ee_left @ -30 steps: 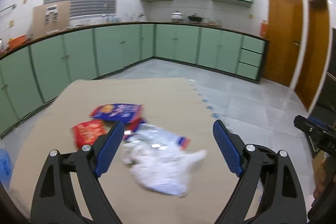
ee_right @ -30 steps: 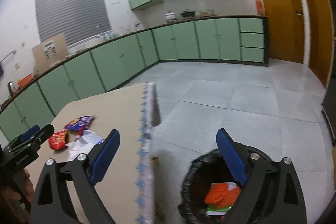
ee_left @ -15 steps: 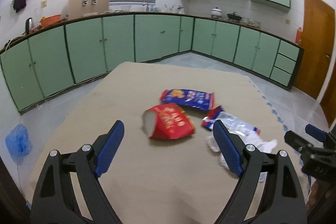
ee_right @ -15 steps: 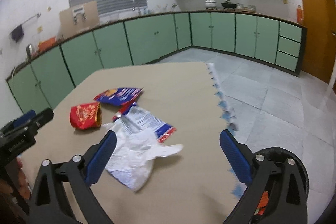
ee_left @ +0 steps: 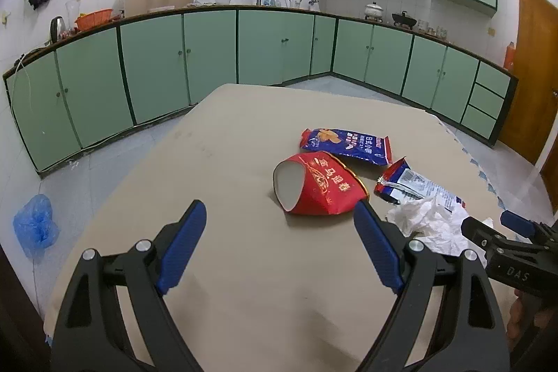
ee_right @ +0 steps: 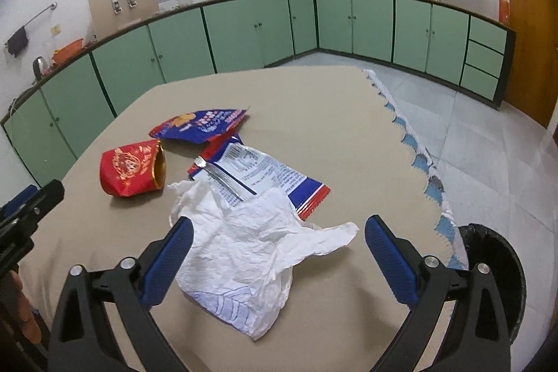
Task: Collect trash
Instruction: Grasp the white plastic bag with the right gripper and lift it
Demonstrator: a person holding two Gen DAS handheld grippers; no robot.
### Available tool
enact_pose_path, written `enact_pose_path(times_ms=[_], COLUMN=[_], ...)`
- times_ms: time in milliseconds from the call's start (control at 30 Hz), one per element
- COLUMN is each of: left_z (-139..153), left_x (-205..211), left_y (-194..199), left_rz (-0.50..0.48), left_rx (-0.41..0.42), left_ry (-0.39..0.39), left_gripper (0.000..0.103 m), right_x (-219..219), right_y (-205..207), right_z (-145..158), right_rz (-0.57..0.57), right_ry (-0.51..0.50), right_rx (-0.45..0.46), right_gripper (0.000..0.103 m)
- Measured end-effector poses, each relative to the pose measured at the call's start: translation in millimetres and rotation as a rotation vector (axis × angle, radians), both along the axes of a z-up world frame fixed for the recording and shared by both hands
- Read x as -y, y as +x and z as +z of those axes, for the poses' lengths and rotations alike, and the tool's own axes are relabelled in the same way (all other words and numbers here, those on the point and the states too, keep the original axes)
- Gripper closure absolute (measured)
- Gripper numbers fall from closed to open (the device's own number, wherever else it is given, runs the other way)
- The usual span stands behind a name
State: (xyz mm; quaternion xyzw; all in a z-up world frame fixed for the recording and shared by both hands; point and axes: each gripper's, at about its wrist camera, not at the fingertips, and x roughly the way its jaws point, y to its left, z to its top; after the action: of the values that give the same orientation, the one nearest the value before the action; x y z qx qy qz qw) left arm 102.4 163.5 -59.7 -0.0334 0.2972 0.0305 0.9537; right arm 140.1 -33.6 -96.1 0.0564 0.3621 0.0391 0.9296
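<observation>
Four pieces of trash lie grouped on a tan table in a kitchen with green cabinets. One is a red snack bag, puffed open at one end. Just behind it lies one flat blue snack bag. Beside these is one silver and blue wrapper, and one crumpled white plastic bag overlaps its near end. The left tool hovers above the table with its two blue fingers wide apart, holding nothing, the red bag just ahead of it. The right tool also has two blue fingers spread wide and empty, with the white bag lying between them. One black-lined trash bin stands on the floor past the table's right edge; its contents cannot be made out. One blue plastic bag sits on the floor to the left.
</observation>
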Motion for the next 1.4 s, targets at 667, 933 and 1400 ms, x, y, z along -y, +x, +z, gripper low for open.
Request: enact_pose_path(times_ms=[667,933,1400], left_z=[-10,-10,-10], left_x=[19,31,54], left_y=[7,12,42], left_rz=[-0.017,-0.034,-0.027], left_rx=[-0.031,-0.037,-0.055], left_ry=[0.008,0.01,-0.005], left_gripper=[0.019,0.019,0.014], right_x=[5,17,47], right_y=[-3,-13,-7], right_z=[-11,18,40], right_rz=[0.104,0.114,0.071], right_ry=[0.108,0.127,0.16], right_rx=[-0.065,0.027,0.102], right_gripper=[0.097,0.098,0.098])
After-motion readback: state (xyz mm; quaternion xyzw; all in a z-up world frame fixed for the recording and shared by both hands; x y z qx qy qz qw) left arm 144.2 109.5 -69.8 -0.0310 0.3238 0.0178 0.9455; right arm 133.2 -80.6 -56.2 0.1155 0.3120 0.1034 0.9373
